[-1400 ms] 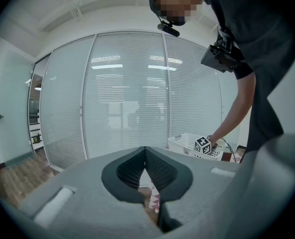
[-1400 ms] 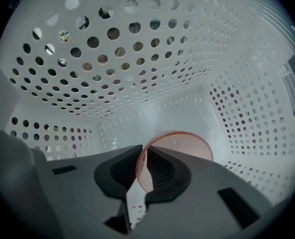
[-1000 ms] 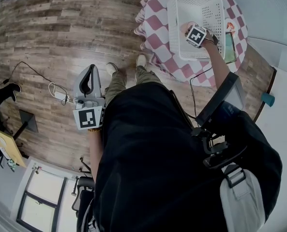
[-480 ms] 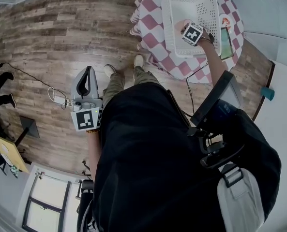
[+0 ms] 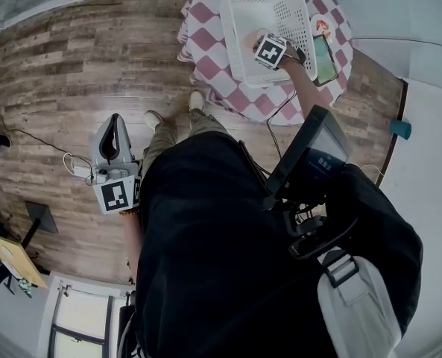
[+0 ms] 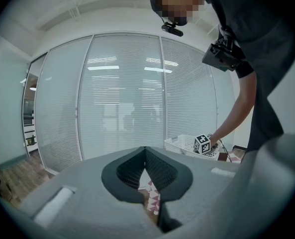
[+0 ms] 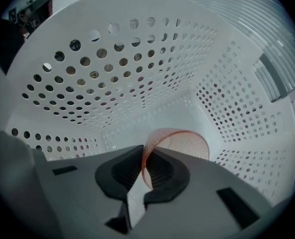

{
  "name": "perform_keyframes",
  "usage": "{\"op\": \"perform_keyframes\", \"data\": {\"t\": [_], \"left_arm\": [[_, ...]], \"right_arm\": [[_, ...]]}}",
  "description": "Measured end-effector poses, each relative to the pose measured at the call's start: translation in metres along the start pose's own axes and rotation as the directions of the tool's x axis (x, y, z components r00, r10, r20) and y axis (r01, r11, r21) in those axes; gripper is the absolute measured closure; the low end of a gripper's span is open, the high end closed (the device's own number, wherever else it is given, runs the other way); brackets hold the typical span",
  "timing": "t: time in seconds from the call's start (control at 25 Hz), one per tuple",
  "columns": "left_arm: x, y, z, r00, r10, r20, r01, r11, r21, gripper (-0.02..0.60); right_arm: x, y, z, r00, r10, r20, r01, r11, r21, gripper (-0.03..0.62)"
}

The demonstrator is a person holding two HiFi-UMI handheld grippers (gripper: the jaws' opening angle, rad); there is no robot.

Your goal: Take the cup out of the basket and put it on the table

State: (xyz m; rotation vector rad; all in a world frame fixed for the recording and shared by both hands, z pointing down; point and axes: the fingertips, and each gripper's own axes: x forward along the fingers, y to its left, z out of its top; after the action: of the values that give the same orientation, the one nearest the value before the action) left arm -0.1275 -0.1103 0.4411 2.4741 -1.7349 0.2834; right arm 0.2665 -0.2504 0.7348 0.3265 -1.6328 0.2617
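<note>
White perforated plastic basket sits on a round table at 12 o'clock in the head view. A pink-and-white check cloth covers the table.

- Right gripper: reaches down into the basket, its marker cube showing above the basket's 5 o'clock corner. Jaws nearly together, pads pinching the thin wall of the cup, with one pad inside the rim and one outside.
- Cup: translucent, orange-pink, stippled surface. It is inside the basket with its mouth turned toward the right gripper view's camera, at about 5 o'clock from that frame's centre. It is near the corner where two hole-punched walls meet. I cannot tell whether its base rests on the basket floor.
- Left gripper: jaws closed tip to tip with nothing between them. It is held at the person's side, at 9 o'clock in the head view, over the wood-plank floor and well apart from the table. Its own view looks toward a glass wall with blinds, with the basket at 4 o'clock.
- Flat dark-green rectangle lies on the cloth just beside the basket, at its 3 o'clock side.
</note>
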Motion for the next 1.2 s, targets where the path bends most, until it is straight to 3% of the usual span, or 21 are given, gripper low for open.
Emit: {"op": "perform_keyframes", "data": {"t": [0.2,0.32,0.8,1.2], "left_arm": [[0.004,-0.004,0.008,0.998,-0.037,0.056,0.037,0.999,0.005,0.575],[0.003,-0.002,0.004,0.999,-0.029,0.021,0.029,1.0,0.008,0.575],[0.005,0.001,0.008,0.997,-0.056,0.059,0.056,0.998,0.013,0.575],[0.009,0.004,0.007,0.995,-0.083,0.046,0.082,0.996,0.022,0.575]], "right_arm": [[-0.009,-0.002,0.003,1.0,-0.017,0.016,0.017,1.0,0.008,0.569],[-0.012,-0.002,0.004,0.999,-0.023,0.023,0.023,1.0,0.017,0.569],[-0.034,-0.005,0.016,0.995,-0.075,0.064,0.073,0.997,0.025,0.569],[-0.06,-0.01,0.019,0.987,-0.134,0.092,0.128,0.99,0.063,0.569]]}}
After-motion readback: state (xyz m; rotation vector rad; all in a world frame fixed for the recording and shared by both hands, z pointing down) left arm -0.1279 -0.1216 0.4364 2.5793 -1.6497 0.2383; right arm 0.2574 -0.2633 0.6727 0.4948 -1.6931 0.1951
